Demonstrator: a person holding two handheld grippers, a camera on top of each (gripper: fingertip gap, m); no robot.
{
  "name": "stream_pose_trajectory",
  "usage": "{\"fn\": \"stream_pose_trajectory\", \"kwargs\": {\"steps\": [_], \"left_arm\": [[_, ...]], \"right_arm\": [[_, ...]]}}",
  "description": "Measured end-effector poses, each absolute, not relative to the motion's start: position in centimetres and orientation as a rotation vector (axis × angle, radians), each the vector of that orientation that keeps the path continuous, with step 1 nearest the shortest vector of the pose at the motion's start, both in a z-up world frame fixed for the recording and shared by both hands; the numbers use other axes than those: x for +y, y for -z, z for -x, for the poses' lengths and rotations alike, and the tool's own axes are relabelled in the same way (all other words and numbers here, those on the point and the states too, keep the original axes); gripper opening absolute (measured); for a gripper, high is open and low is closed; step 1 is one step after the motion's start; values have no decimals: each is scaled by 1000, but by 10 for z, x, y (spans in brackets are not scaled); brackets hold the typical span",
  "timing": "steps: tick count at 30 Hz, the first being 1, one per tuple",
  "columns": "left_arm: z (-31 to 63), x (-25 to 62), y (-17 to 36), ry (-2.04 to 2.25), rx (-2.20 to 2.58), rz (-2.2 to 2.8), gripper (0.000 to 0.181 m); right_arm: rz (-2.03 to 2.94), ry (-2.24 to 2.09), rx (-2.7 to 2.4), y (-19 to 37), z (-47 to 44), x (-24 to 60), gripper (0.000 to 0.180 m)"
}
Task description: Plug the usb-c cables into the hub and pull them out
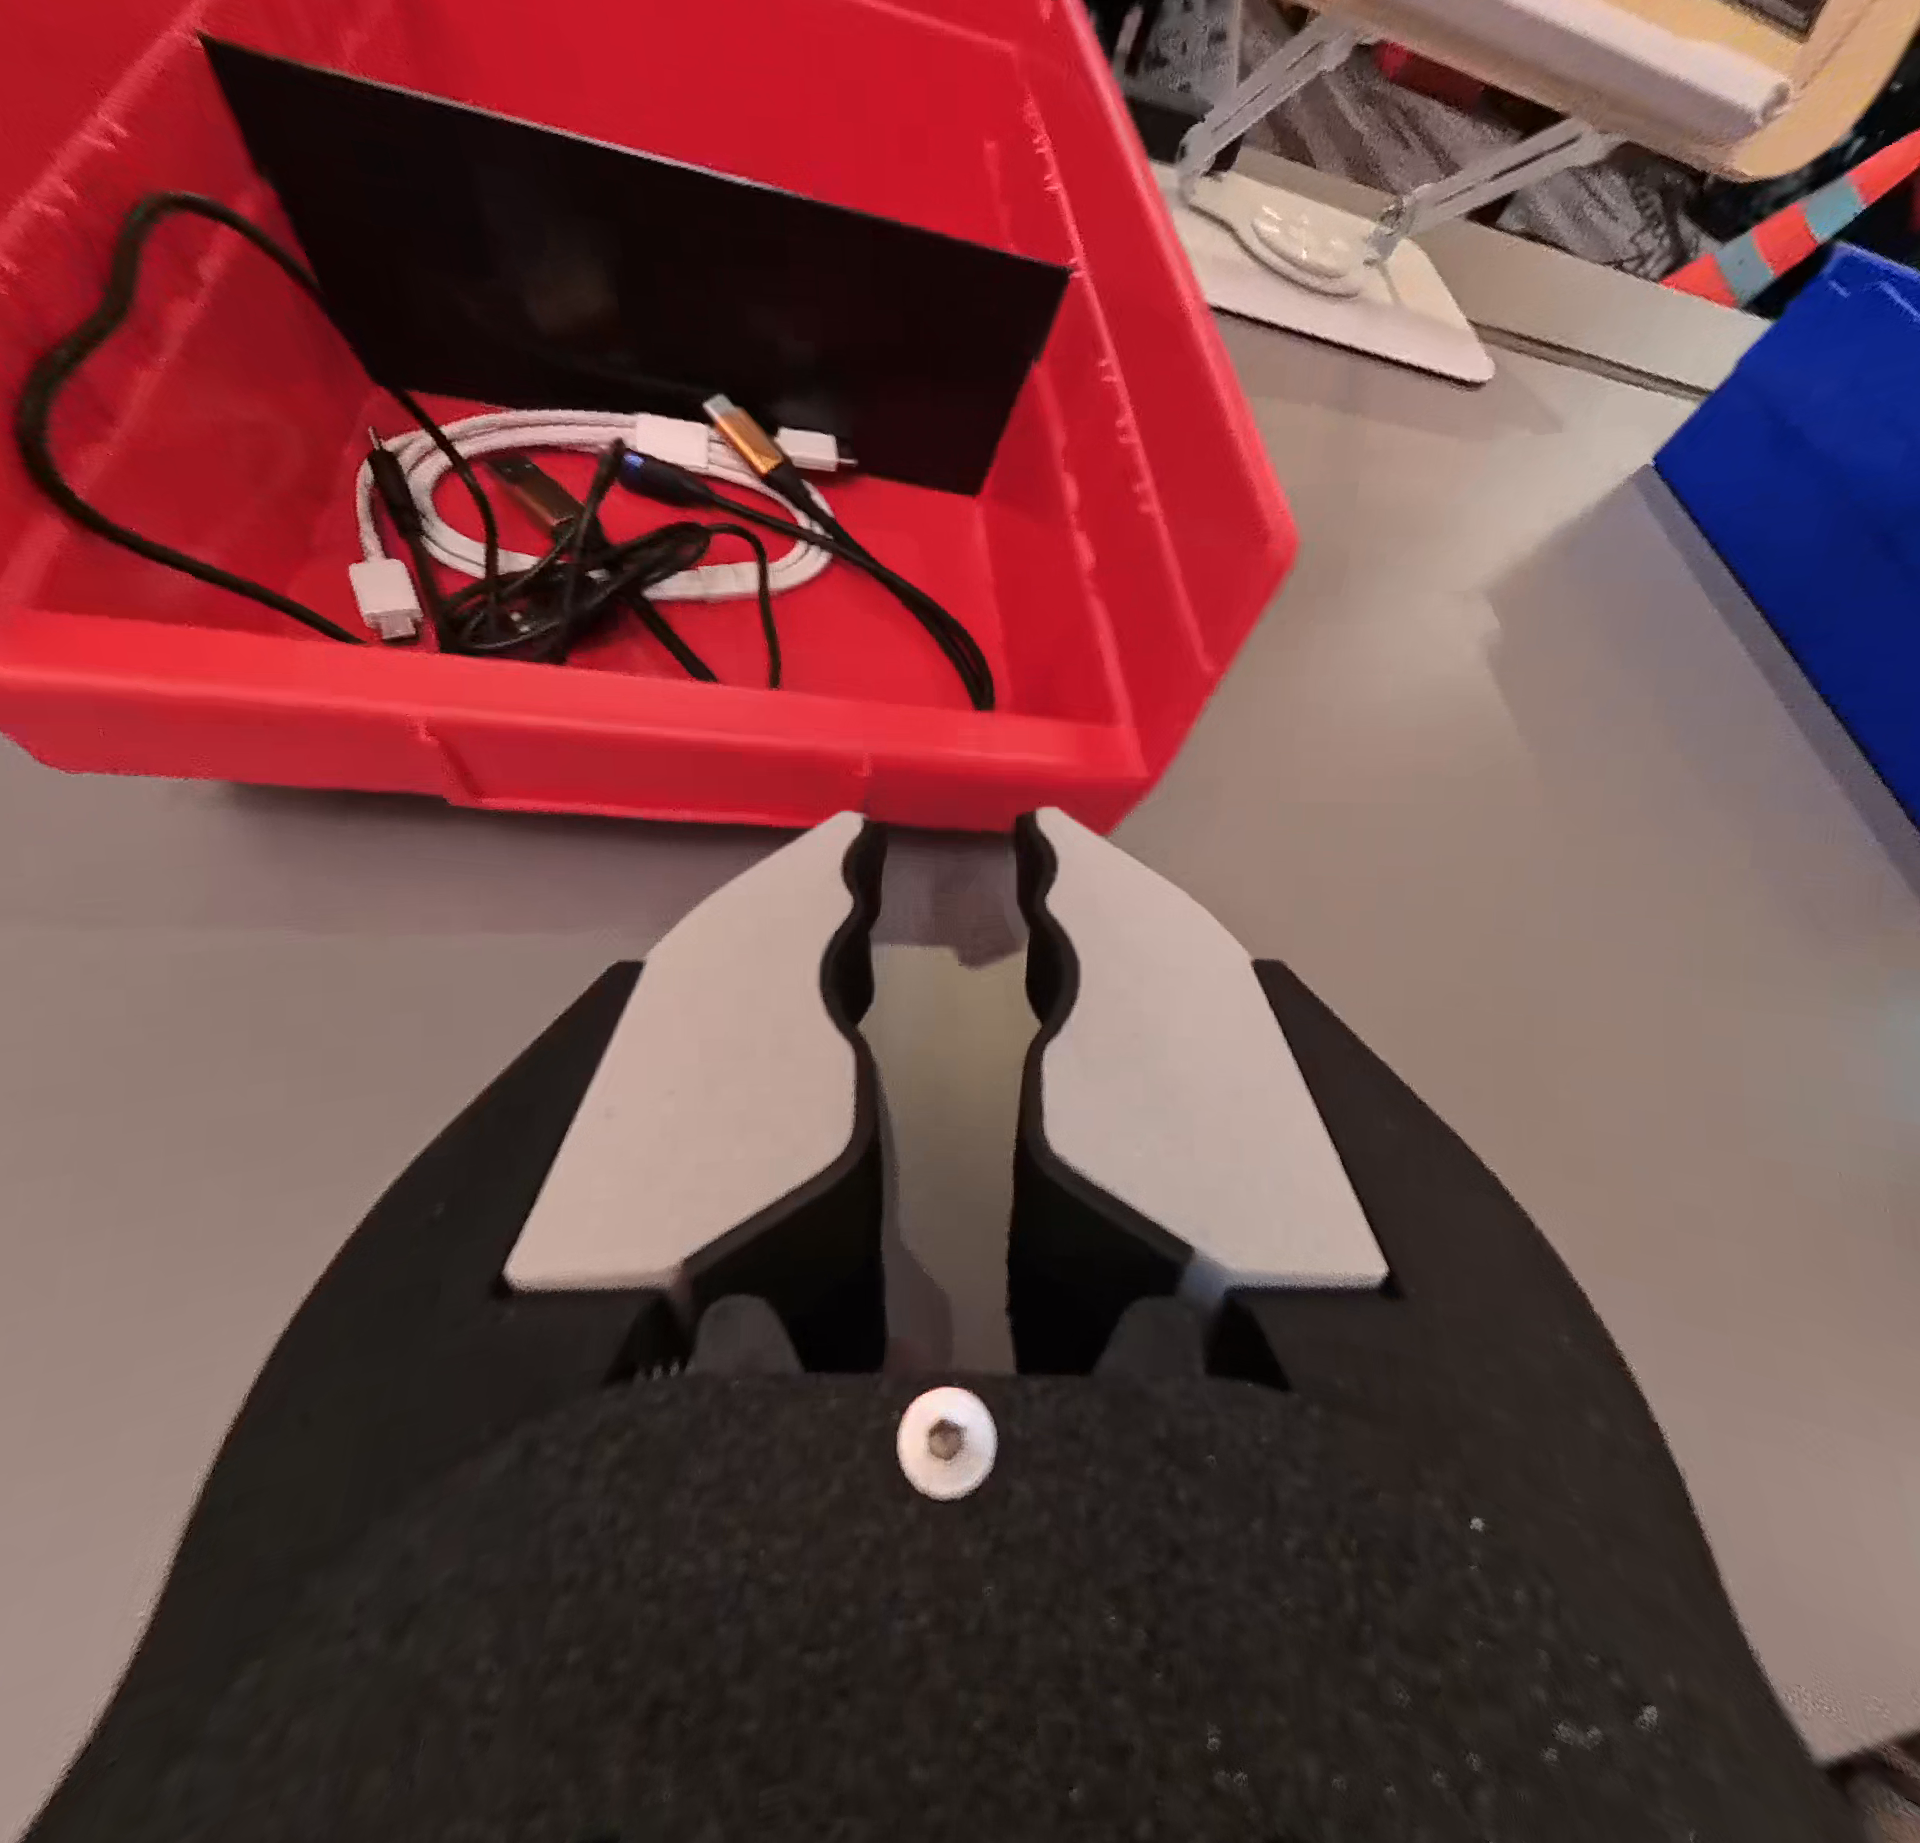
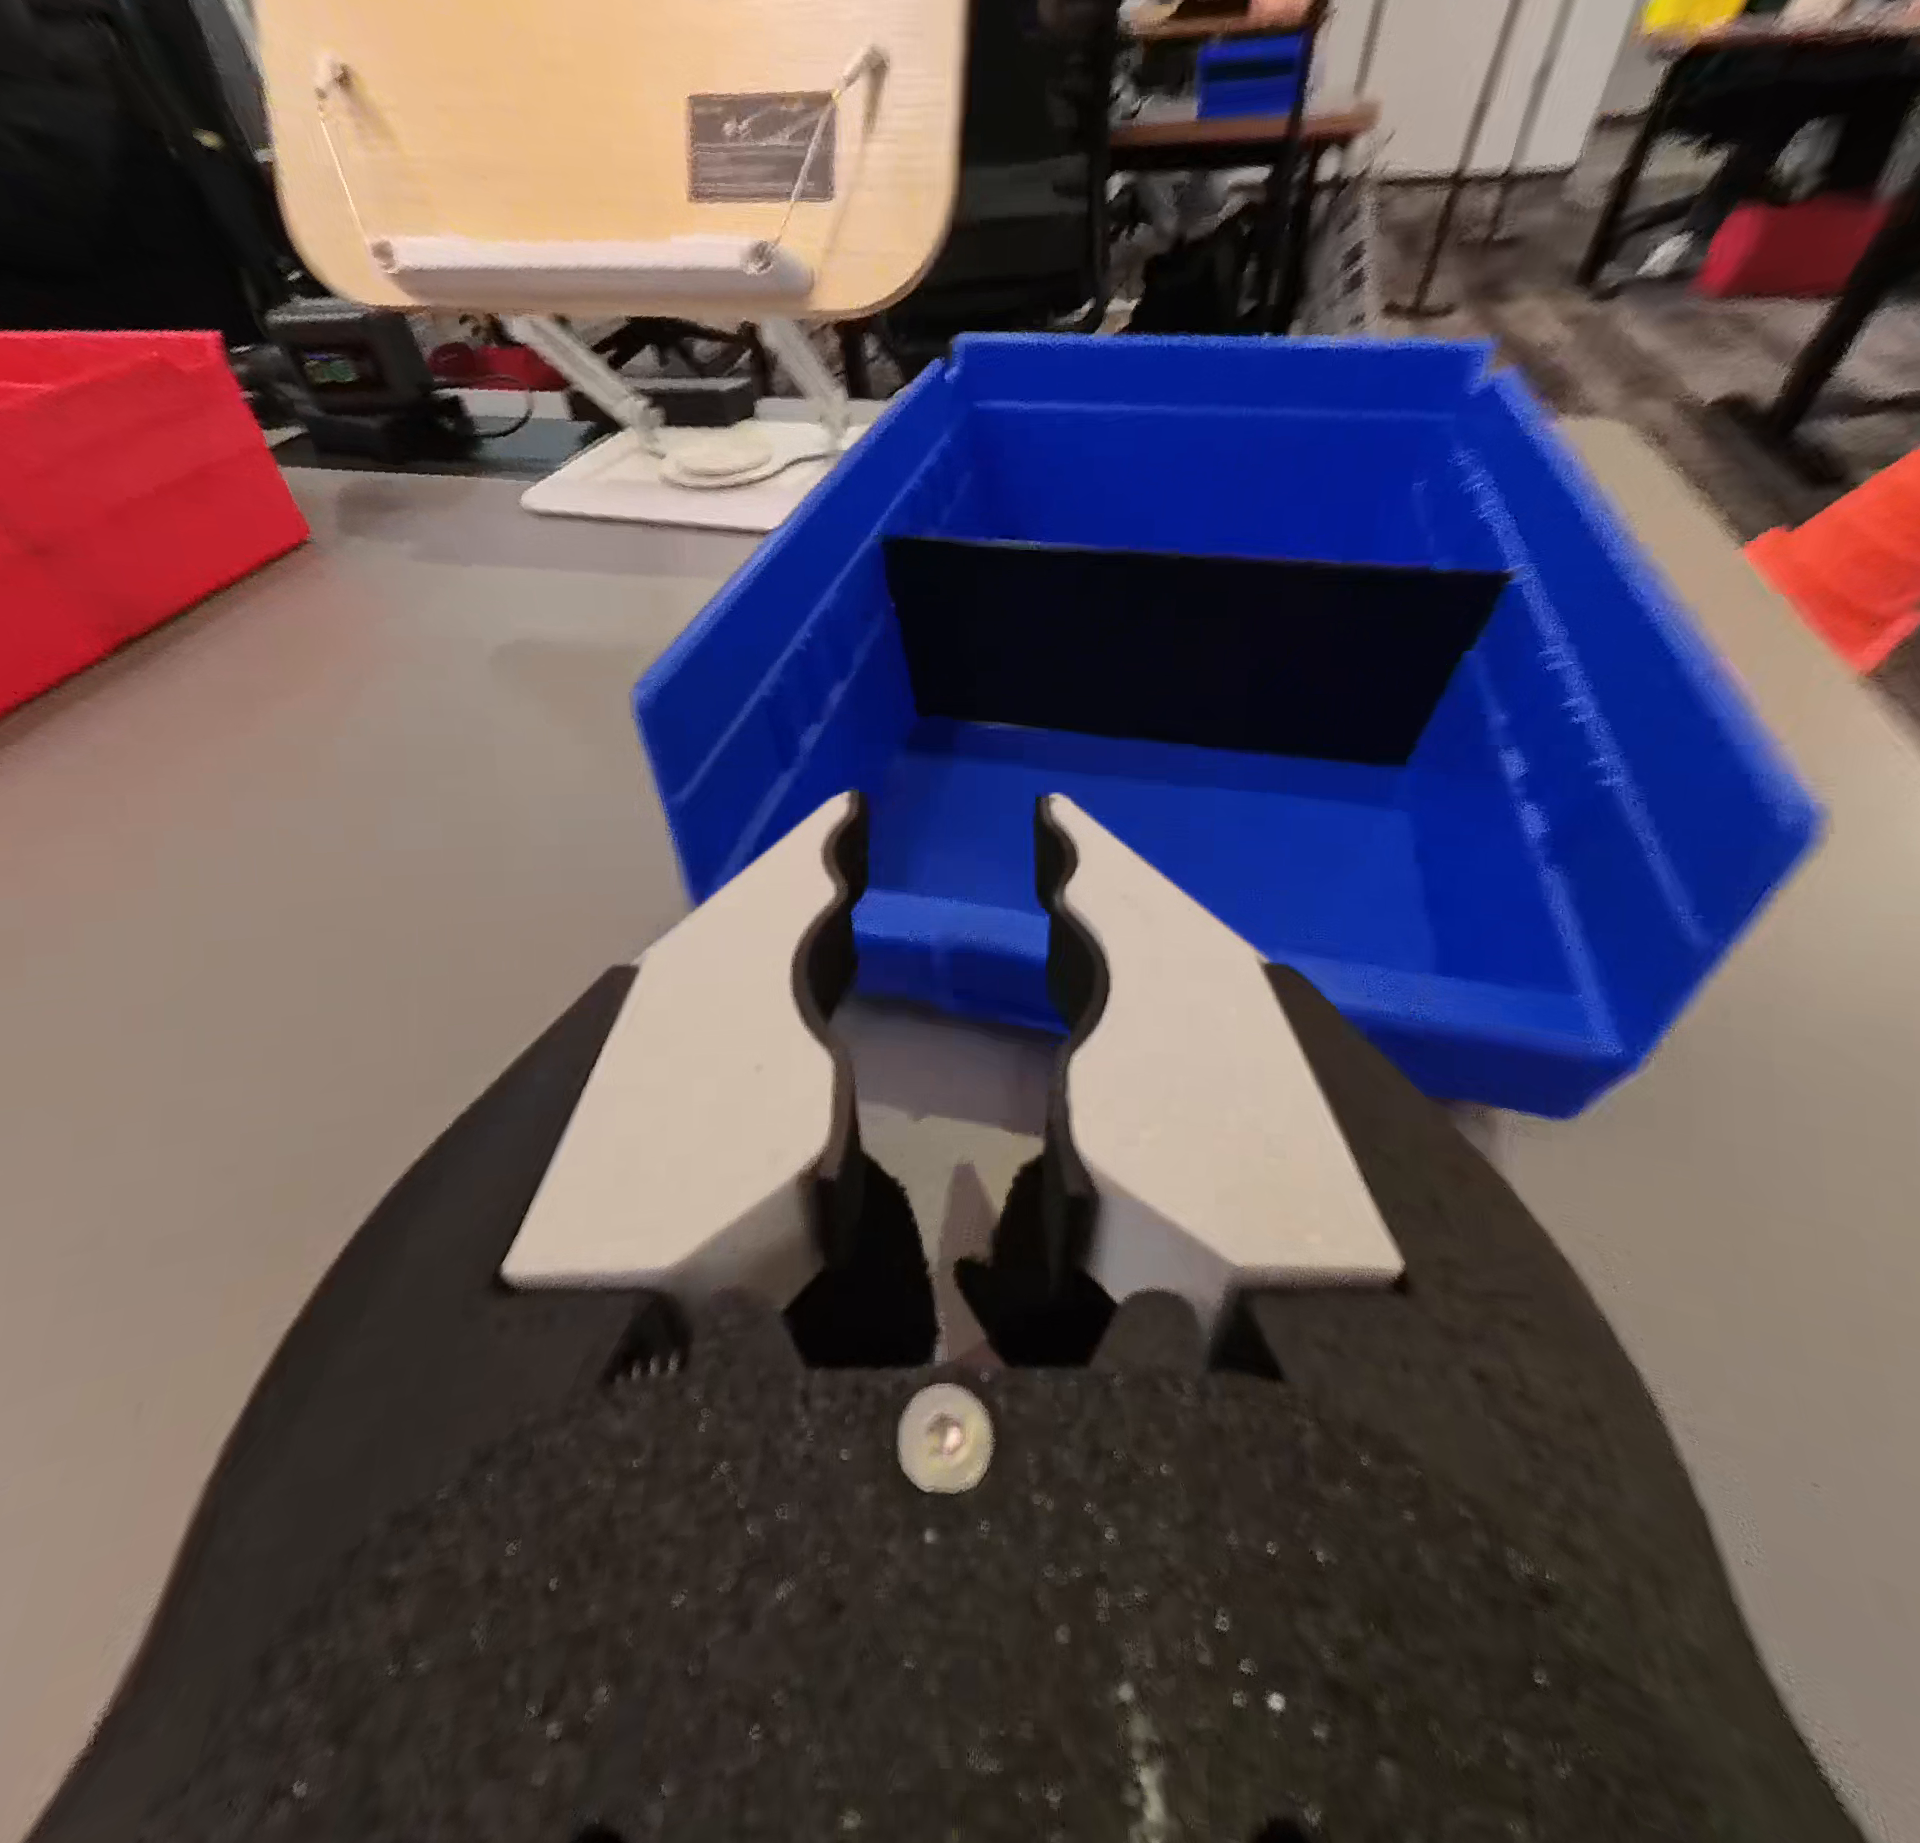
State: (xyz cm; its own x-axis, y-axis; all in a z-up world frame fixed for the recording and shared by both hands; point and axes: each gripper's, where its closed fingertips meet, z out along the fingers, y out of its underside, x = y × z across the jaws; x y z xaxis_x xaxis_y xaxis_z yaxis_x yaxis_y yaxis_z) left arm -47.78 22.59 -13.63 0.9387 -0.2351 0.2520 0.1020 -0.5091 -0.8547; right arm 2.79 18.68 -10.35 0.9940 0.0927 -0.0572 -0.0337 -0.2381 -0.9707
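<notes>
Basically pre-grasp, nothing plugged, nothing picked. Grey table [image 1: 1455, 858] under everything. Red bin [image 1: 582, 744] at 11 o'clock in left wrist view, black divider [image 1: 644, 287] standing across it. Blue bin [image 2: 1558, 1014] at 1 o'clock in right wrist view, own black divider [image 2: 1184, 650] inside, front compartment bare, no hub seen there or anywhere else. Tan board on white stand [image 2: 623, 110] at 12 o'clock behind, well apart. Tangle of cables [image 1: 582, 536] in red bin's front compartment: black leads looped over a white braided one, orange-tipped plug [image 1: 743, 437] near divider. Which plugs are usb-c: too small to tell. Left gripper [image 1: 948, 837] low over table just short of red bin's front wall, fingers slightly spread, empty. Right gripper [image 2: 948, 817] likewise parted, empty, facing blue bin. Next move probably: left forward over bin wall, down onto one connector, pinch on plug body not on cord. Hub to be located first.
</notes>
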Motion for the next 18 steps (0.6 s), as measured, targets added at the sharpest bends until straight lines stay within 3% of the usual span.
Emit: {"fn": "stream_pose_trajectory", "kwargs": {"steps": [8, 18], "left_arm": [[492, 264, 125, 405, 48, 2034, 25], [472, 226, 139, 346, 137, 2088, 43]], "right_arm": [[1884, -21, -71, 118, -21, 177, 29], [1856, -422, 66, 110, -4, 191, 28]]}}
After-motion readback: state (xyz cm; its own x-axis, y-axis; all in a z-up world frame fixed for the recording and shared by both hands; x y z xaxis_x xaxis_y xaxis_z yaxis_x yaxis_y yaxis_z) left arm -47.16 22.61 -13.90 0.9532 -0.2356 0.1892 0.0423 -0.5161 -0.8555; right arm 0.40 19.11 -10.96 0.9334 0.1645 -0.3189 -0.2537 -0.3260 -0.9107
